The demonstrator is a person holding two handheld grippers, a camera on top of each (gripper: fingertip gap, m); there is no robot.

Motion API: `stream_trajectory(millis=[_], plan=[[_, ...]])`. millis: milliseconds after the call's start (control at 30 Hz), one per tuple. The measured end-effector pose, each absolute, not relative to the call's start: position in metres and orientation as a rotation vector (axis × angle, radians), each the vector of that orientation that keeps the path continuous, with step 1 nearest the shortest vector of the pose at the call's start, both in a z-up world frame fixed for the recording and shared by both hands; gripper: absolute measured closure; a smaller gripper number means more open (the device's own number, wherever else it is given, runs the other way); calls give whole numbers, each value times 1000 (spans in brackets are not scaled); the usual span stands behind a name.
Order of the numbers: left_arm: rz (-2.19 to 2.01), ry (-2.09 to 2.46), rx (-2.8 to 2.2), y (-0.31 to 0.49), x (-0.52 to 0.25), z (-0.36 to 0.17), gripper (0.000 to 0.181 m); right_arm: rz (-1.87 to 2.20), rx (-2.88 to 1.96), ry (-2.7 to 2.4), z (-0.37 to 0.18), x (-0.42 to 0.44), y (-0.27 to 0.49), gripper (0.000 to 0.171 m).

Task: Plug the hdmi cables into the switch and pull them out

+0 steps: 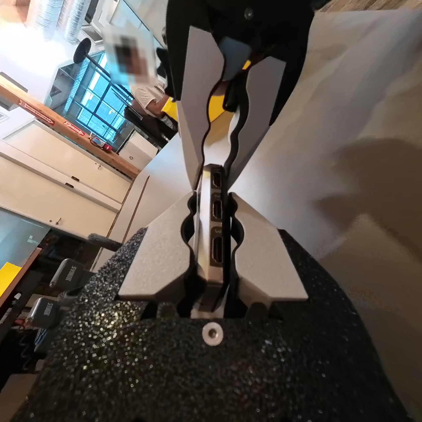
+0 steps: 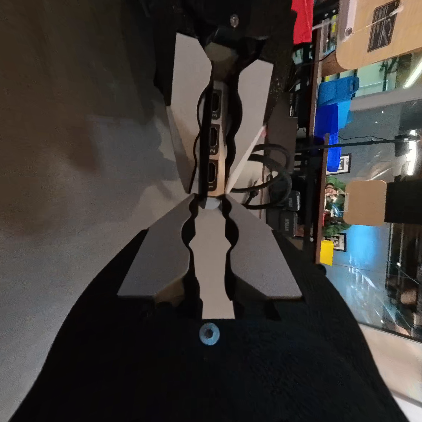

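In the left wrist view, the left tongs point(image 1: 211, 228) are clamped on the switch point(image 1: 217, 219), its three holes empty.

In the right wrist view, the right tongs point(image 2: 210, 203) sit apart at its end. Black cables point(image 2: 271, 173) lie on the table point(image 2: 68, 182). Hold the switch steady.

The three ports along the switch point(image 1: 217, 219) edge are open, nothing plugged in them. The left tool point(image 1: 213, 194) clamps the switch's two flat faces, closing off both sides there. The right tool point(image 2: 210, 196) faces it tip to tip from the far end, its fingers point(image 2: 251, 258) set apart around the switch's end. Black cables point(image 2: 271, 173) loop on the bench point(image 2: 68, 205) just beside the tools, with dark plug housings point(image 2: 287, 212) close by. The rest of the pale bench surface lies open.
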State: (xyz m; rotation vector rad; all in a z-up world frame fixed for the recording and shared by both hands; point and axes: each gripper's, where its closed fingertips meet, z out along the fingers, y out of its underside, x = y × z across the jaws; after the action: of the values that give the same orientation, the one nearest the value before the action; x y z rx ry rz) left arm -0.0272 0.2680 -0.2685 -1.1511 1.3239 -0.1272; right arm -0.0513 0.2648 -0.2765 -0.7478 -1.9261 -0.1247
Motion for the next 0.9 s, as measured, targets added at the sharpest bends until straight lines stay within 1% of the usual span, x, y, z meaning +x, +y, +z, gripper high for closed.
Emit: stream_trajectory(millis=[33, 133, 167, 200, 267, 333, 367, 400, 433, 467, 500, 533, 567, 633, 700, 767, 900], plan=[[-115, 1305, -1161, 270, -28, -268, 153, -95, -758, -1926, -276, -51, 265, 153], [22, 1228, -1242, 279, -39, -269, 129, -88, -805, -1944, -277, -42, 271, 154], [88, 1210, -1253, 281, -45, -270, 129, -111, -804, -1947, -277, -37, 274, 154], [129, 1218, -1256, 279, -48, -272, 137, -120, -813, -1944, -277, -32, 276, 154], [156, 1266, -1209, 269, -46, -274, 162, -126, -844, -1928, -278, -25, 280, 154], [171, 1273, -1228, 270, -44, -274, 163, -131, -847, -1877, -273, -26, 277, 148], [161, 1267, -1238, 271, -42, -272, 163, -137, -828, -1859, -270, -31, 272, 135], [157, 1260, -1225, 270, -40, -269, 163, -157, -808, -1860, -270, -36, 267, 127], [146, 1265, -1207, 268, -38, -267, 163, -198, -784, -1869, -271, -41, 262, 127], [135, 1273, -1193, 265, -36, -266, 163, -259, -742, -1864, -271, -45, 260, 134], [136, 1267, -1183, 264, -36, -265, 163, -330, -694, -1861, -270, -48, 260, 145], [141, 1243, -1184, 265, -39, -263, 163, -388, -665, -1855, -269, -50, 260, 146], [145, 1195, -1190, 268, -41, -258, 156, -415, -660, -1841, -267, -51, 261, 147], [164, 1039, -1226, 278, -53, -240, 124, -423, -693, -1806, -257, -48, 266, 148], [188, 873, -1238, 287, -71, -221, 106, -429, -728, -1717, -229, -39, 273, 149], [165, 789, -1230, 290, -83, -213, 100, -418, -777, -1608, -186, -21, 279, 150], [68, 719, -1300, 300, -92, -217, 102, -338, -966, -1443, -87, 46, 296, 149]])
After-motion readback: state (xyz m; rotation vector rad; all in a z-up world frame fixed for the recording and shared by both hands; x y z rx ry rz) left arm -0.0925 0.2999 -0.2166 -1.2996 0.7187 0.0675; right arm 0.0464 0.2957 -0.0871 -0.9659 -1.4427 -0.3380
